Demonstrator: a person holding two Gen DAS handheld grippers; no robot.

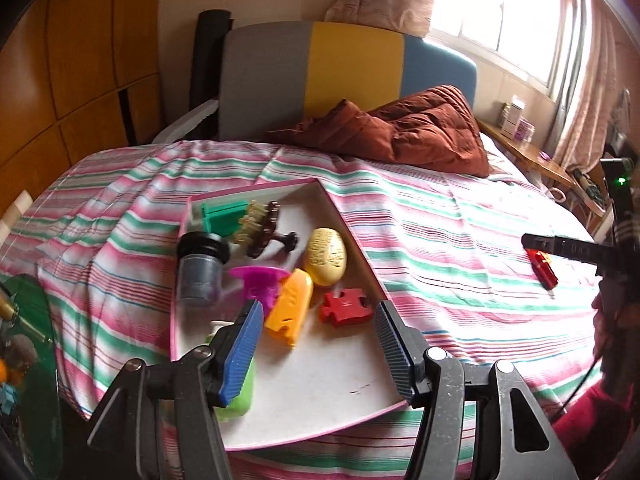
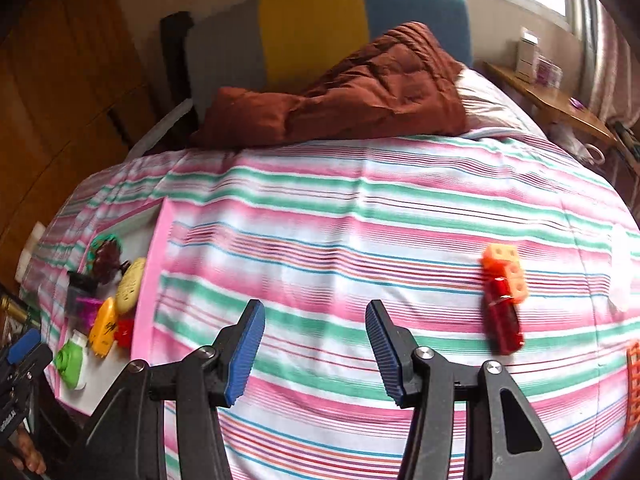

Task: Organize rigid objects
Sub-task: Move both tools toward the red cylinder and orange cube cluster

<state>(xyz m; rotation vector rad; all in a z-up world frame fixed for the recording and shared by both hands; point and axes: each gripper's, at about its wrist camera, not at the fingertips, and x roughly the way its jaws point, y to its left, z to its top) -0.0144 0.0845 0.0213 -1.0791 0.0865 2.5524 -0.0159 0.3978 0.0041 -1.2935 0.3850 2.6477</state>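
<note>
With both claws apart and empty, the right gripper (image 2: 316,350) should swing right to the red block (image 2: 502,320), straddle it squarely, then carry it left into the pink-rimmed tray (image 2: 154,280) under the left gripper (image 1: 320,350).

Bedroom. A bed (image 2: 360,216) fills the middle, covered by a sheet striped pink, green and white. Headboard (image 1: 344,68) upholstered in three panels — grey, yellow, blue. A rust-brown quilt (image 1: 420,128) lies bunched at the head. Wooden wardrobe (image 1: 72,80) on the left. Bright window (image 1: 512,20) on the right with pale curtains (image 1: 580,92) — daylight strong. Wooden side table (image 2: 560,108) beneath it.
</note>
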